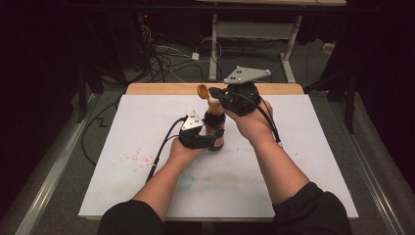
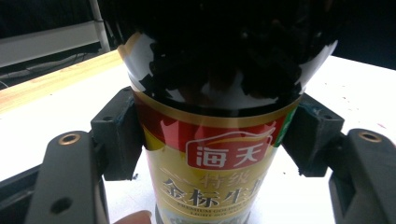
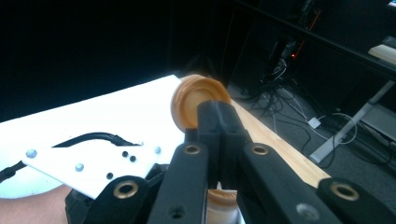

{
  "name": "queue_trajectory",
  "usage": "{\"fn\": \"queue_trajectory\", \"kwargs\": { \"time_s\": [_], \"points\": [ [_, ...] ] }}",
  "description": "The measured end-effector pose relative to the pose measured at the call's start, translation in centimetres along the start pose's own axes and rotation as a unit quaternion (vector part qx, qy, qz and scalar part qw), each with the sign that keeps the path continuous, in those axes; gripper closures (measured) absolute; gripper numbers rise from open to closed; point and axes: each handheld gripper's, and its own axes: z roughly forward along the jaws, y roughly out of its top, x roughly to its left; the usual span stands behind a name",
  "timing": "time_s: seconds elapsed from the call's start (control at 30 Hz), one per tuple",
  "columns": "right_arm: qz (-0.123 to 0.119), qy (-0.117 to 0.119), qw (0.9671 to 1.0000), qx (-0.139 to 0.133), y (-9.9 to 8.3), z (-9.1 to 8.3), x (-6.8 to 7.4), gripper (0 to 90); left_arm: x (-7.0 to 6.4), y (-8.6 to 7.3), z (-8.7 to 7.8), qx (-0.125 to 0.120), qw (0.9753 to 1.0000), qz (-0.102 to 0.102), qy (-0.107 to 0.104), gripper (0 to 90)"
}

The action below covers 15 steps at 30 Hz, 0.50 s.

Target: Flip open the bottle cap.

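A dark sauce bottle [image 1: 216, 131] with a red and gold label [image 2: 212, 158] stands upright on the white table sheet [image 1: 147, 127]. My left gripper [image 1: 204, 141] is shut on its body, one pad [image 2: 119, 135] on each side. My right gripper [image 1: 214, 95] is above the bottle's top. Its jaws are pressed together on the edge of the round orange cap [image 3: 198, 99], which stands tilted up beside the neck [image 3: 223, 198]. From above, the cap [image 1: 202, 90] sits just left of the right gripper. The bottle's upper part looks black in the left gripper view.
Red specks [image 1: 137, 157] and a faint blue stain [image 1: 186, 181] mark the sheet. The table's wooden back edge [image 1: 161, 88] runs behind the bottle. Cables [image 1: 166, 58] and a desk frame [image 1: 254, 34] lie on the floor beyond.
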Motion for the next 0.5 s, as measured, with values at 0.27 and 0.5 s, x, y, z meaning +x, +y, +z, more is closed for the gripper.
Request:
{"fn": "queue_trajectory", "kwargs": {
  "time_s": [0.27,0.5],
  "points": [
    [-0.001,0.005,1.0000,-0.004,-0.2,0.1,0.2,90.0,0.0,-0.1,0.0,-0.003,1.0000,-0.001,-0.001,28.7],
    [0.020,-0.007,0.9997,-0.013,-2.5,-2.3,-0.7,90.0,0.1,-0.1,0.0,-0.003,1.0000,-0.001,-0.002,28.5]
  ]
}}
